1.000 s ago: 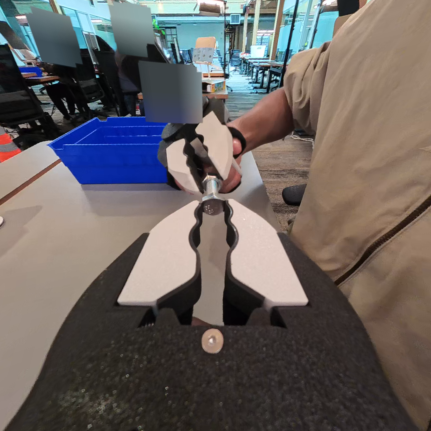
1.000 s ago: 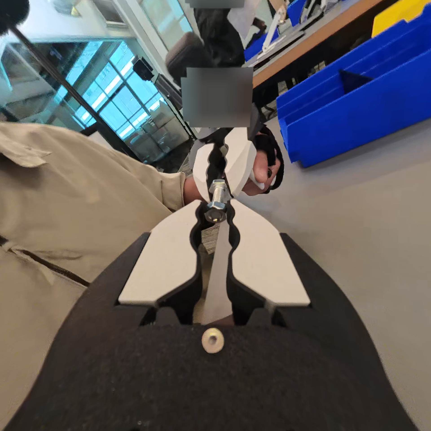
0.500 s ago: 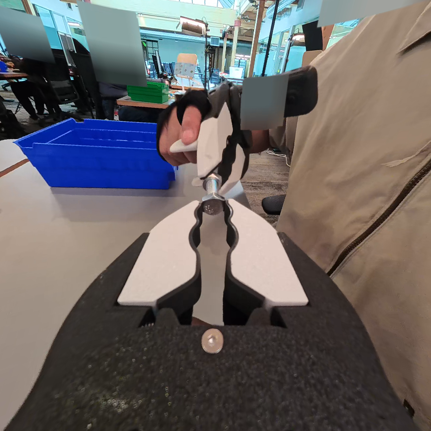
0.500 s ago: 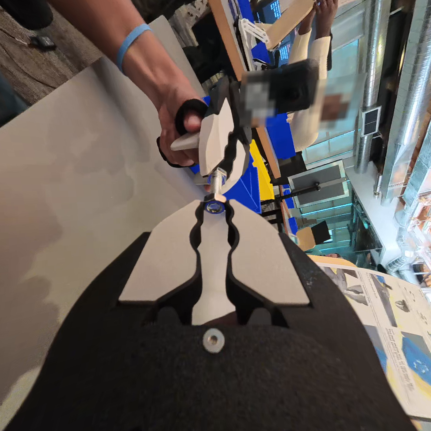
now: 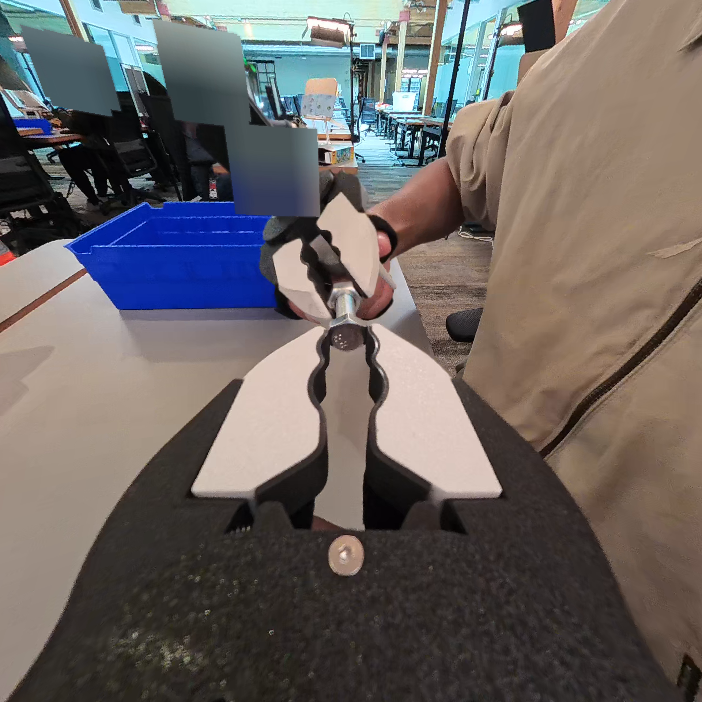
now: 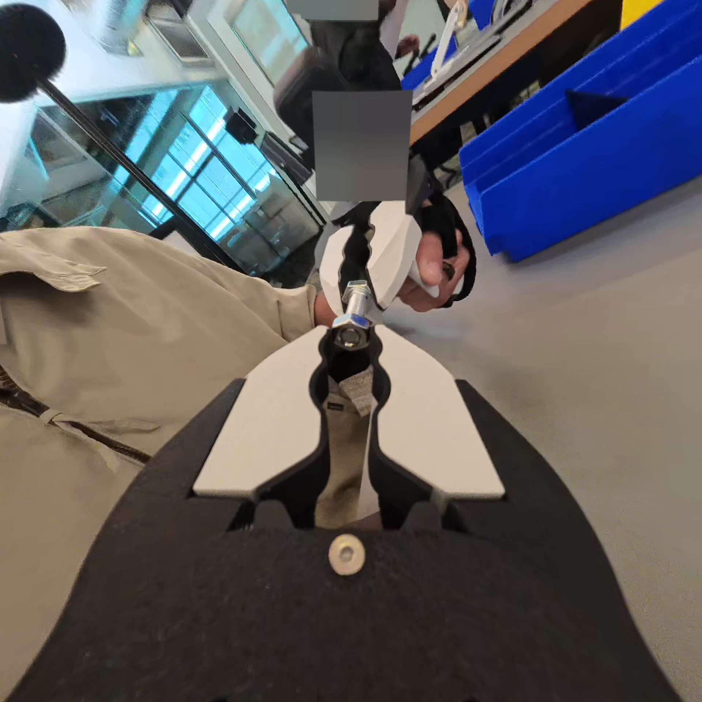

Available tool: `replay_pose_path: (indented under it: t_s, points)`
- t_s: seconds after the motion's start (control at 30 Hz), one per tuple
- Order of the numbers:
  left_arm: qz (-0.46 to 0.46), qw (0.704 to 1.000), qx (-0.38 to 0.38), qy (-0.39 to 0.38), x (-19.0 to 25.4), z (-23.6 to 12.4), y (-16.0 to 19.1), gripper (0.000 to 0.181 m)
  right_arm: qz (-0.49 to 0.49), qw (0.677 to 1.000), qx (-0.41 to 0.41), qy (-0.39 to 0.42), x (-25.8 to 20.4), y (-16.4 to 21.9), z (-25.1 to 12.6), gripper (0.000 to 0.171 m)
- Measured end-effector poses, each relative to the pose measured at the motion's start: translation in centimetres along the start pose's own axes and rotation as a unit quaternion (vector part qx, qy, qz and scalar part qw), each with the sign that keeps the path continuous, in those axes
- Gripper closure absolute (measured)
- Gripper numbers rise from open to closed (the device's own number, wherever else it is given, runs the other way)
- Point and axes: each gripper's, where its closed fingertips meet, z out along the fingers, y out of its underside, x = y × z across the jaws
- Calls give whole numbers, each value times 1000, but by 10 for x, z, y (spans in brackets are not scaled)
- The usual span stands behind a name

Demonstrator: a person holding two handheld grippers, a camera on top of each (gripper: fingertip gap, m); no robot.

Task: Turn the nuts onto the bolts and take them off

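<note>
A silver bolt (image 5: 345, 304) spans the gap between my two grippers above the grey table (image 5: 133, 380). My left gripper (image 5: 346, 334) is shut on the bolt's hex head (image 5: 345, 338). My right gripper (image 5: 340, 300) faces it from the far end, tilted, and is shut on the nut (image 5: 342, 287). In the right wrist view my right gripper (image 6: 349, 336) grips the hex nut (image 6: 351, 322), with the bolt's end showing through it. The threaded shaft (image 6: 357, 302) runs to the left gripper (image 6: 359, 300), which holds the head (image 6: 358, 285).
A blue plastic bin (image 5: 182, 273) stands on the table behind the grippers and shows at the upper right in the right wrist view (image 6: 569, 171). The person's beige jacket (image 5: 569, 266) is close on the right. The table's edge (image 5: 414, 304) is just beyond the grippers. The grippers are tip to tip, or close to it.
The right gripper rolled about the bolt's axis half a second ago and has rolled back to its earlier angle. Both grippers have stayed shut on the bolt and nut.
</note>
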Motion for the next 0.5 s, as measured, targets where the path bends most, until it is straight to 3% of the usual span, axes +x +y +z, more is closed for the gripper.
replay_pose_path:
  t_s: [0.07,0.13,0.2,0.3,0.37,0.43,0.5]
  points:
    - [-6,1000,5,5,1,0,-1,164,-51,999,3,16,1,3,0,145]
    - [-8,1000,5,2,-1,0,0,164,-184,979,-9,89,7,3,-2,126]
    - [-12,1000,8,4,-1,-1,0,164,-352,919,-28,174,9,-2,-6,127]
    - [-19,1000,13,14,0,0,0,164,-578,775,-84,240,3,-1,-6,133]
    - [-21,1000,11,16,0,1,1,164,-665,691,-115,259,2,0,-4,134]
    - [-23,999,11,20,1,2,1,164,-693,655,-143,267,8,2,-3,139]
    - [-21,999,9,22,3,2,2,164,-704,640,-152,267,12,2,-4,143]
